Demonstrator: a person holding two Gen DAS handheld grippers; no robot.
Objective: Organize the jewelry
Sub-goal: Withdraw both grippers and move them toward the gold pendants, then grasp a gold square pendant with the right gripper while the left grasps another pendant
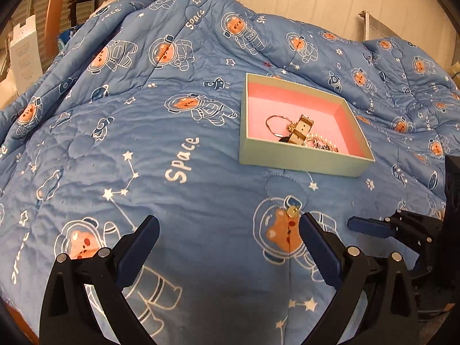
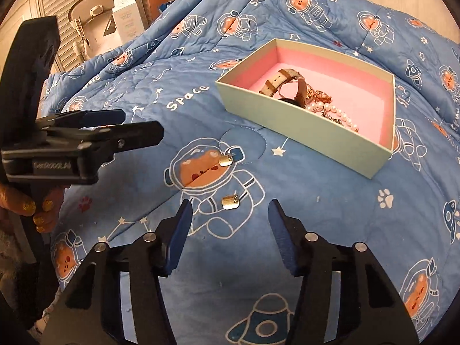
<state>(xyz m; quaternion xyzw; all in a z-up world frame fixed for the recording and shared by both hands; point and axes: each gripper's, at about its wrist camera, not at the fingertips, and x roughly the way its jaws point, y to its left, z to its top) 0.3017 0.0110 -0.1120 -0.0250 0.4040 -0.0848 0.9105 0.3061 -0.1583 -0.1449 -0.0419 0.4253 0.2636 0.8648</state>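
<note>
Main risk: the two gold earrings are small, flat and lie on a soft quilt point(image 2: 330, 230). Come down too shallow and your pads will likely slide over the piece or shove it into a fold. Come down too deep and you pinch fabric along with it, then drag the quilt and maybe the box.

Second risk: the box point(image 2: 304, 132) sits on bedding, not a firm surface. A bump to its near wall could tip or shift it, with the watch point(image 2: 280, 82) and pearl strand point(image 2: 333, 112) piled at one end.

Right gripper point(image 2: 230, 215) is released, jaws wide apart, holding nothing. The near earring point(image 2: 230, 202) lies at frame centre in the right wrist view, just ahead of the fingertips and roughly between them. The far earring point(image 2: 226, 160) is above it, by the bear's helmet, nearer the box.

Left gripper point(image 1: 230, 230) is also spread and empty. In its view one earring point(image 1: 292, 210) sits centre-right, just beside the right-hand finger's tip; I can't tell if they touch. Box is upper right in both views.
</note>
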